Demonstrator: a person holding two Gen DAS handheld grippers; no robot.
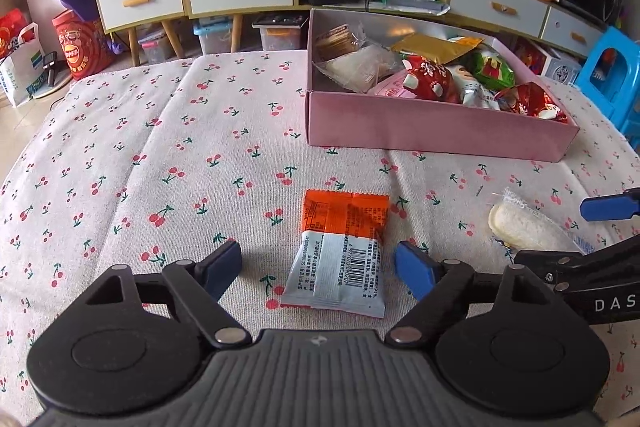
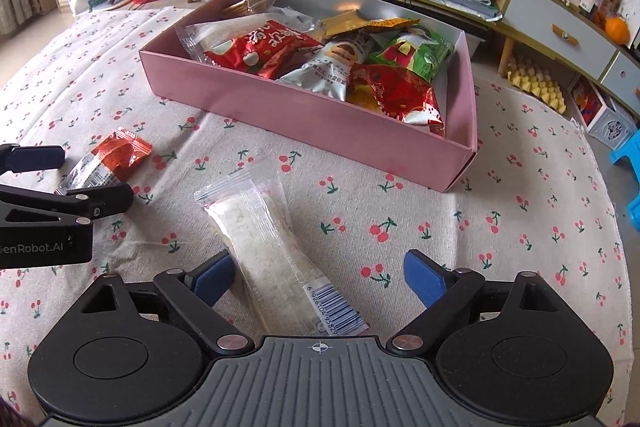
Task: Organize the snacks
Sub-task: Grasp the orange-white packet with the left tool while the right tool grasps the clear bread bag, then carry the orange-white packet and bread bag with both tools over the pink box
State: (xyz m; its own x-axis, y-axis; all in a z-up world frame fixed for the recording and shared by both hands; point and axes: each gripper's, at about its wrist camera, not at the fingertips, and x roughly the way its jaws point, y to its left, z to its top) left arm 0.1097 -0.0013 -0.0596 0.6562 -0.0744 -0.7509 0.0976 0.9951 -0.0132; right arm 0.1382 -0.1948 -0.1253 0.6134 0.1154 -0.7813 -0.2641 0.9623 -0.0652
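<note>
Snacks lay on a table (image 1: 120, 147) covered with a cherry-print cloth. Left tool (image 1: 318, 269) stood with its blue fingers spread wide on either side of an orange-and-white snack packet (image 1: 340, 247), back side up with its barcode showing; neither pad touched the wrapper. Right tool (image 2: 318, 277) was likewise wide open over a clear-wrapped rice cracker bar (image 2: 260, 235), which lay slantwise between the fingers; the left pad sat just beside the wrapper, contact not certain, the right pad stood apart. Both packets rested flat on the cloth near the table's near edge, side by side, the orange one to the left. Pink box (image 2: 304, 115) sat beyond them toward the far edge, already crowded with red, green, silver and gold snack bags.
</note>
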